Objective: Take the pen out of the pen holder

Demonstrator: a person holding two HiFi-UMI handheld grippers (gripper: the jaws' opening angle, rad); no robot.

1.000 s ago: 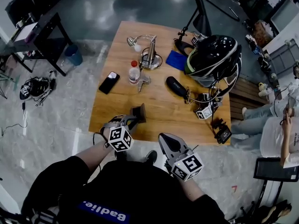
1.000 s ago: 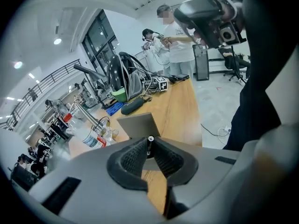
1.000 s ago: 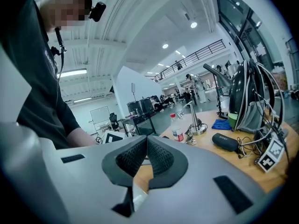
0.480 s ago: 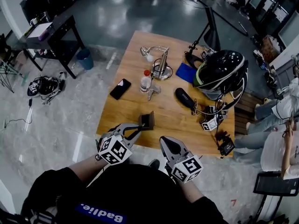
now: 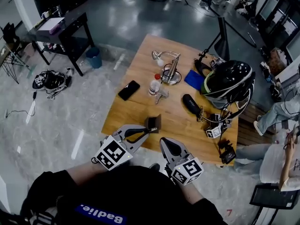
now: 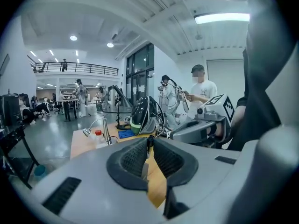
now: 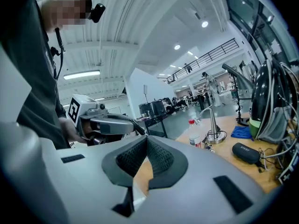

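Wooden table [image 5: 178, 125] fills mid-frame. At lower left, the left gripper [image 5: 144, 133] is clenched on the thin dark pen [image 6: 149, 143]. It has drawn back a touch from the holder [image 5: 153, 123] just beyond its tips (whether the pen has cleared the rim, I cannot tell), so extraction looks nearly done. Right of it, the right gripper [image 5: 164, 141] sits closed, empty.
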